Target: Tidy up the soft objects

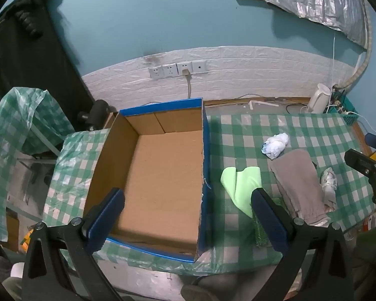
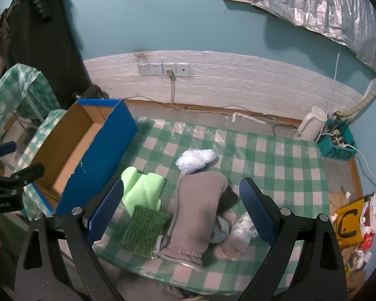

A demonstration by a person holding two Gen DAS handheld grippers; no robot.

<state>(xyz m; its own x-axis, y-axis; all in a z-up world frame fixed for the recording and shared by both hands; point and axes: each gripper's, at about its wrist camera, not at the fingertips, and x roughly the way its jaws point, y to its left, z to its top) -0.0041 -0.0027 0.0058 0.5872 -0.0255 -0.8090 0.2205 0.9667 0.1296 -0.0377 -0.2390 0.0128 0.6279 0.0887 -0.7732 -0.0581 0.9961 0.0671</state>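
left gripper (image 1: 188, 215): black speckled arms | blue ribbed pads | round silver screws at the arm joints || right gripper (image 2: 181, 213): same black arms, blue dimpled pads, silver screws | white lettering on the left gripper's body, left of the box (image 2: 70, 148), too small to read

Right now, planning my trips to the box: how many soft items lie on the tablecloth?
At least 5: light green cloth, green scrubby pad before it, grey fabric piece, white wad behind it, pale crumpled bundle on its right. More may hide underneath.
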